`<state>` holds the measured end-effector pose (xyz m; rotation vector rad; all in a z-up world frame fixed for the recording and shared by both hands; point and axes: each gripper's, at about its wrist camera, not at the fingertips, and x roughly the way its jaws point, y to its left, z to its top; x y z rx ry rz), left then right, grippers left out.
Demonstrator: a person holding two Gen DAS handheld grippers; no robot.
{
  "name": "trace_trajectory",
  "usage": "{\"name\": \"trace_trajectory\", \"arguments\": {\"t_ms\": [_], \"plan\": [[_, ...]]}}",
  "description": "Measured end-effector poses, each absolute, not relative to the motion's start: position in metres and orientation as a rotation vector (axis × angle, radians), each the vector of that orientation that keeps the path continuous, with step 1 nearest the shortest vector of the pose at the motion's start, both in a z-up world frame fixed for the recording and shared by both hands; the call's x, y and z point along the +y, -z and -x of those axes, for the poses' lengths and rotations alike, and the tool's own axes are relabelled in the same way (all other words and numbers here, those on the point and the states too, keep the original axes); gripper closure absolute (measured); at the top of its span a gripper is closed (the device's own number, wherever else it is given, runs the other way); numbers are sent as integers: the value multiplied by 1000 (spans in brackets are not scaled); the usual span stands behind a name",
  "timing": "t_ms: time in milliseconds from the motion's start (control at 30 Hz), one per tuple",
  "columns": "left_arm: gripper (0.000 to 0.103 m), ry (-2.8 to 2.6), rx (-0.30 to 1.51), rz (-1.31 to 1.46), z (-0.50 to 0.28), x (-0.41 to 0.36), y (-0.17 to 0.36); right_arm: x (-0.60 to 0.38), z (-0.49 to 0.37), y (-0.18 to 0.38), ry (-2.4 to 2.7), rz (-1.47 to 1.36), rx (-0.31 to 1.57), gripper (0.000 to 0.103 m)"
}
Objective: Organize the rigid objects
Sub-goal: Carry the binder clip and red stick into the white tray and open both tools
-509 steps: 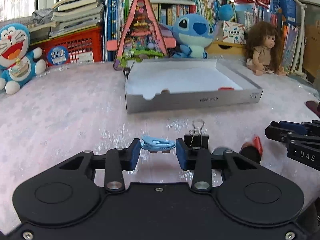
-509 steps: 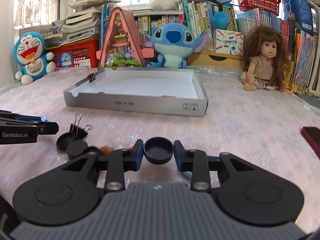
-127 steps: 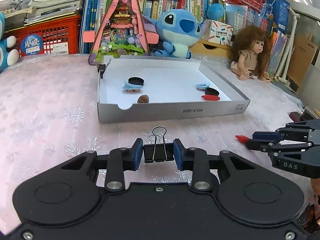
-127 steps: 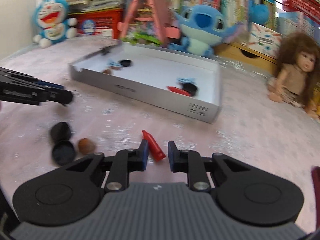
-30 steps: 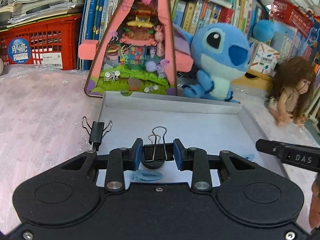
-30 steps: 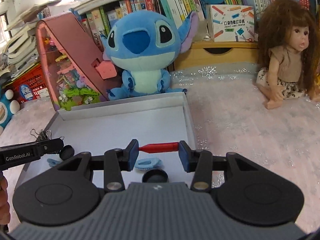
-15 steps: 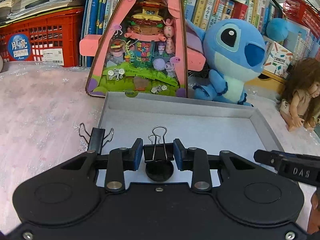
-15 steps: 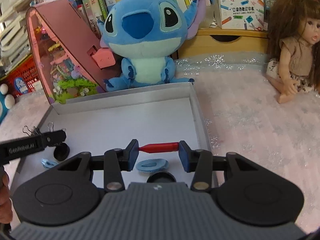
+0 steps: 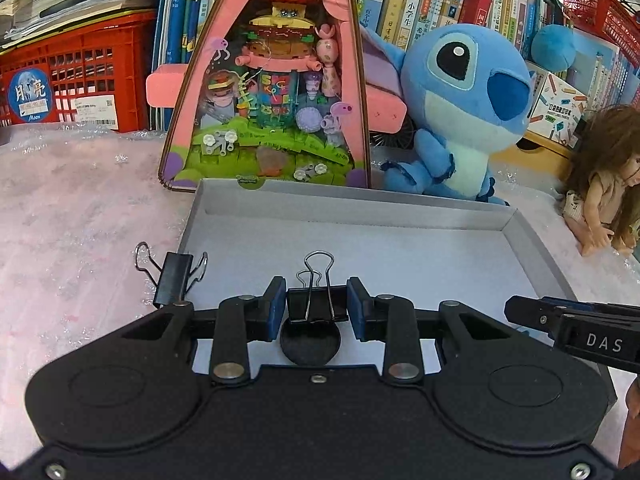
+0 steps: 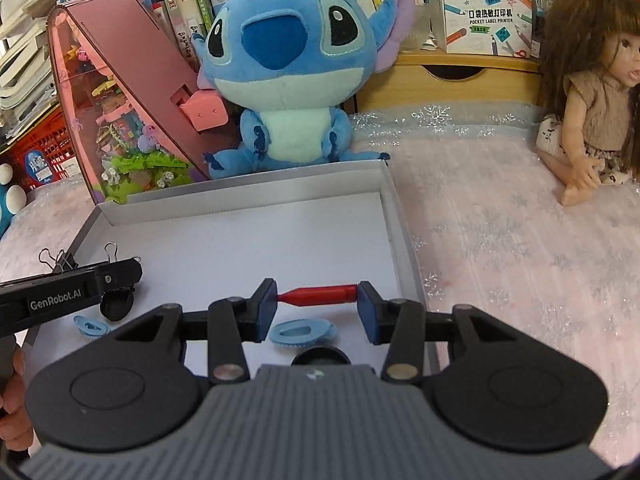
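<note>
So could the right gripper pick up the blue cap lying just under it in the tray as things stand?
Probably not yet: the right gripper is shut on the red piece, so its jaws are occupied. The blue cap lies uncovered on the tray floor below.

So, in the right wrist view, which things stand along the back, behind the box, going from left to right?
Pink triangular toy house → blue plush toy → wooden drawer box → doll.
</note>
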<state>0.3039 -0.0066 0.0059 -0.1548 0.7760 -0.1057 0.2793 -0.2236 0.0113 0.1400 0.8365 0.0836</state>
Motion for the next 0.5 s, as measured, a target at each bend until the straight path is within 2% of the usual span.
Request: {"name": "trace_trajectory", "arguments": {"t_ms": [500], "plan": [[72, 93, 763, 118, -303, -11, -1, -220, -281, -6, -82, -137, 838, 53]]}}
